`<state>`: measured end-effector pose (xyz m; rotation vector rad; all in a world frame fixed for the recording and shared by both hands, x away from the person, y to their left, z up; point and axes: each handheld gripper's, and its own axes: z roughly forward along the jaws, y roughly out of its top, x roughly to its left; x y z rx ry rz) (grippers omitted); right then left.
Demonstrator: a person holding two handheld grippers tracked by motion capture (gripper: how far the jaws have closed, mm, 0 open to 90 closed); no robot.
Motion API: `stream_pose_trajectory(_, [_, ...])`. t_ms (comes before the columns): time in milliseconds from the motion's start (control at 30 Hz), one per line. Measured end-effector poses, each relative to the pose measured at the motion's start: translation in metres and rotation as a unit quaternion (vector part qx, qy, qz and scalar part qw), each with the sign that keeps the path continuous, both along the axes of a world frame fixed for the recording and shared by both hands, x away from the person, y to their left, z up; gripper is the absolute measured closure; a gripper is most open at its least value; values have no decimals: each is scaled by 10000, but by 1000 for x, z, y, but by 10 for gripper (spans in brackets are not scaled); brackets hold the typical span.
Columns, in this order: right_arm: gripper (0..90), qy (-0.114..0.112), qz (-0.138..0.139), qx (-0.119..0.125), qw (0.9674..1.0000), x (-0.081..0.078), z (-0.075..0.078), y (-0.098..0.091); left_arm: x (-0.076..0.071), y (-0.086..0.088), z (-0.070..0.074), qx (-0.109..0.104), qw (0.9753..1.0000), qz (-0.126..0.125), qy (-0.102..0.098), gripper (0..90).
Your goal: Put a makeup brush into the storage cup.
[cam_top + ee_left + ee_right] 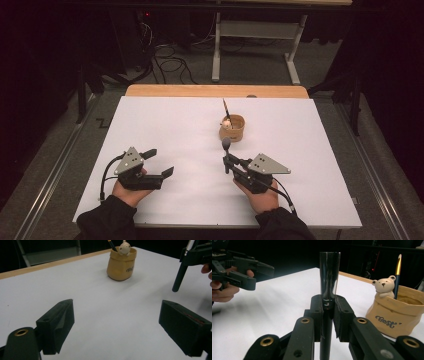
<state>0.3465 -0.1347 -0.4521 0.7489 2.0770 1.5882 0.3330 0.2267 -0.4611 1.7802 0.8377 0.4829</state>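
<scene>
My left gripper [161, 162] rests low at the near left of the white table top [175, 125]. Its jaws stand wide open with bare table between them [116, 315]. My right gripper [227, 162] is at the near right, shut on a dark pen [226, 146] that it holds upright. In the right gripper view the pads [340, 312] clamp the pen's barrel [329, 272]. Just beyond stands a tan pen holder [232, 129], [397, 315] with a small bear figure [384, 286] on its rim and a dark pen with a gold tip [397, 272] inside. The left gripper [260, 276] shows open at the far left.
A wooden strip [215, 91] runs along the table's far edge. Behind it stand a grey metal frame [255, 45] and loose cables [170, 65] on the floor. Metal rails [55, 165] flank the table on both sides.
</scene>
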Motion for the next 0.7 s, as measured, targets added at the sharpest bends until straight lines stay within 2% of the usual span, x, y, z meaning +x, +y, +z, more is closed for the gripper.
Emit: stream_pose_trajectory(700, [803, -76, -282, 81, 9995, 3, 5, -17, 0, -3, 1, -145, 9999, -14, 1, 2])
